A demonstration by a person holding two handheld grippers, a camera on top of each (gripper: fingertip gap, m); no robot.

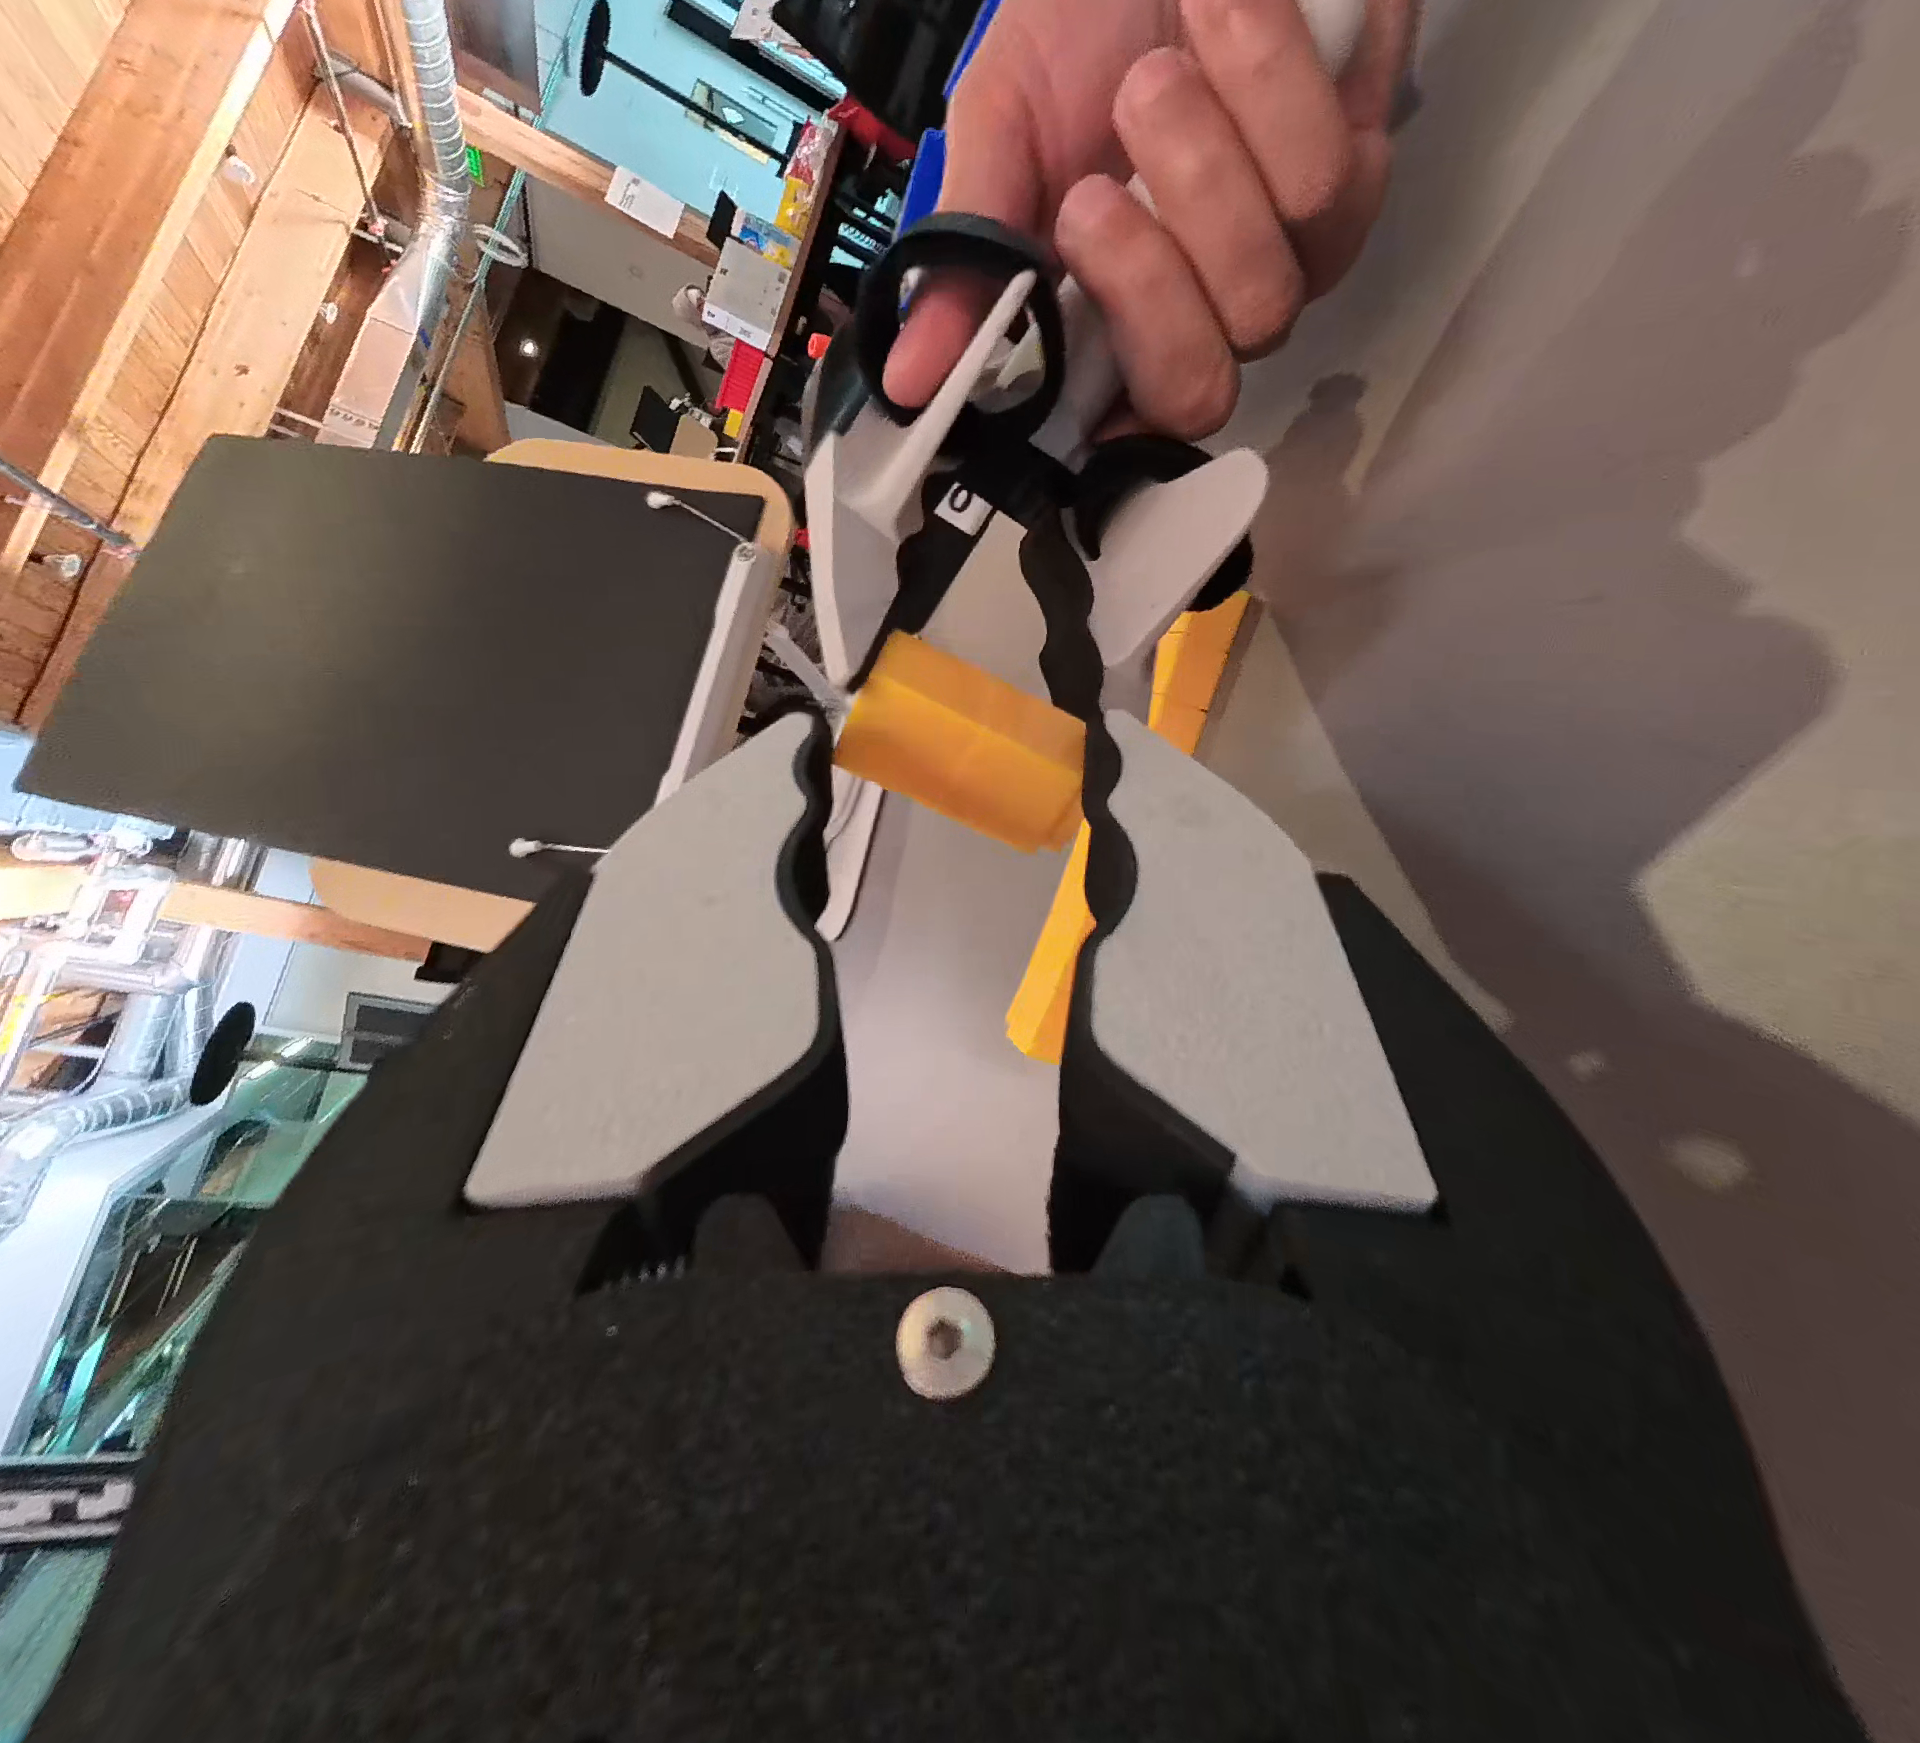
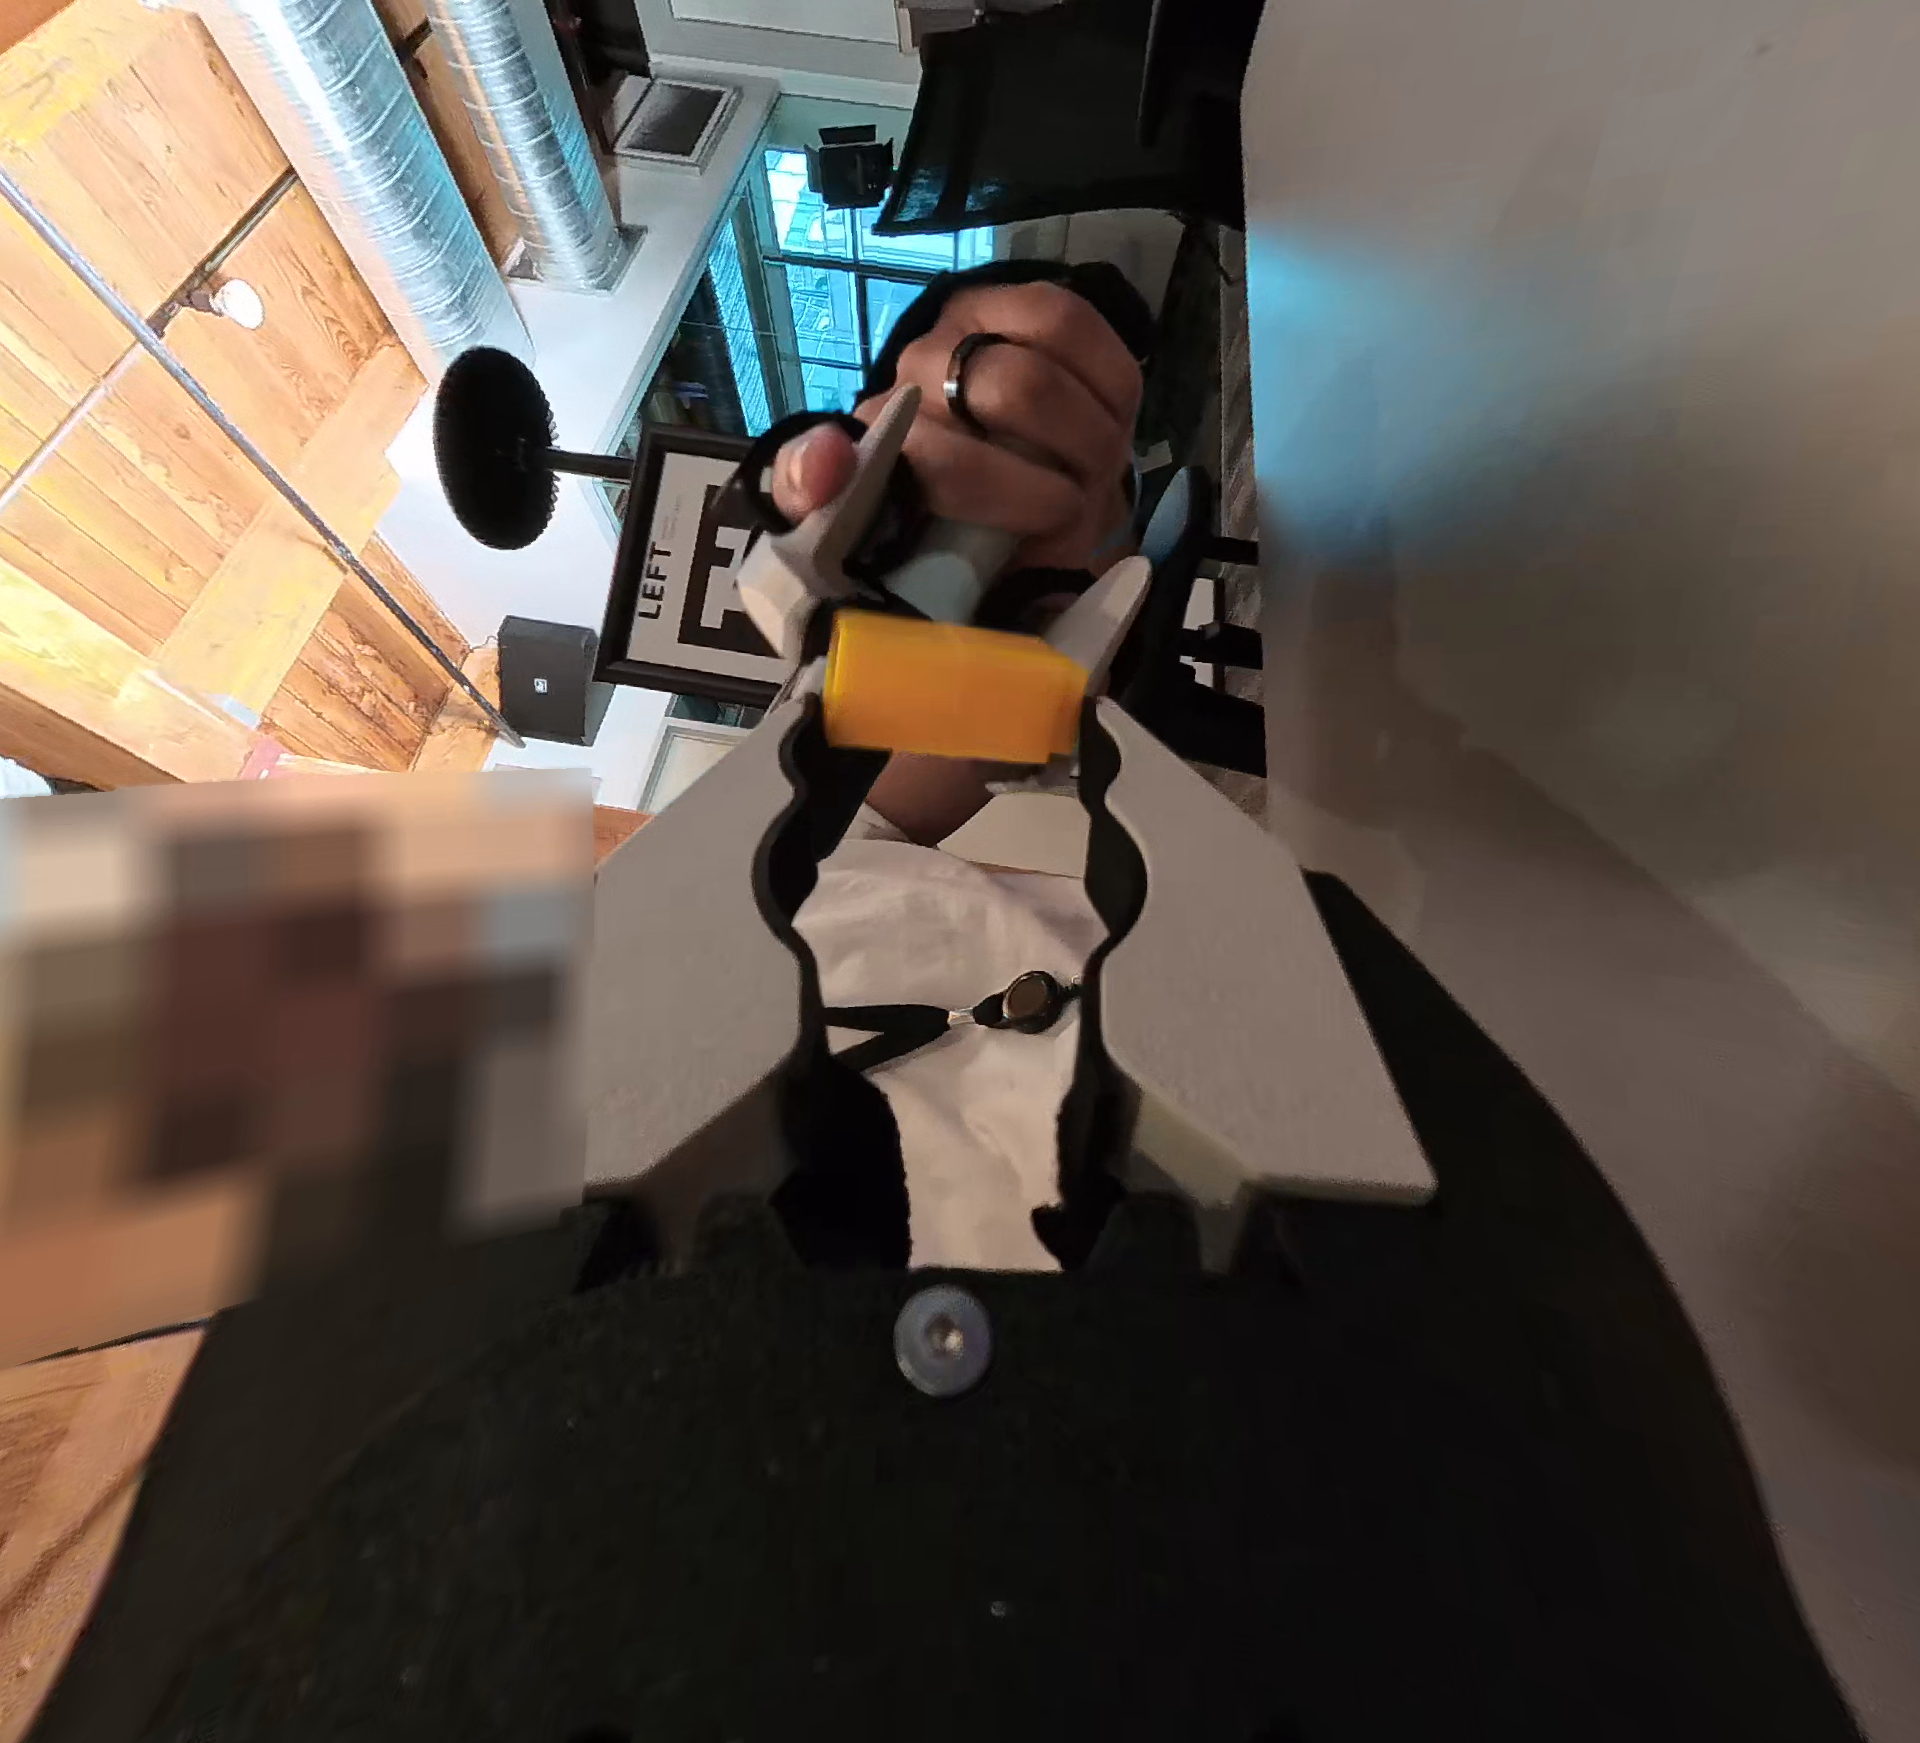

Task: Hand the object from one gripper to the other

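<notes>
My left gripper (image 1: pixel 961 763) and my right gripper (image 2: pixel 940 727) both pinch the yellow block (image 1: pixel 961 753), up in the air between them. It looks light, hard and smooth, so I squeeze its flat ends.

Block (image 1: pixel 961 758) between left tongs (image 1: pixel 956 758) tips, right tongs (image 2: pixel 951 706) opposite.

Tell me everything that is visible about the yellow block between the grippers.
The yellow block is a small matte box, plastic by its look, with flat faces and straight edges. It is held in the air, lying crosswise. The left gripper and the right gripper meet at it from opposite sides, and the fingers of both appear to touch its ends. Nothing else touches it.
</notes>
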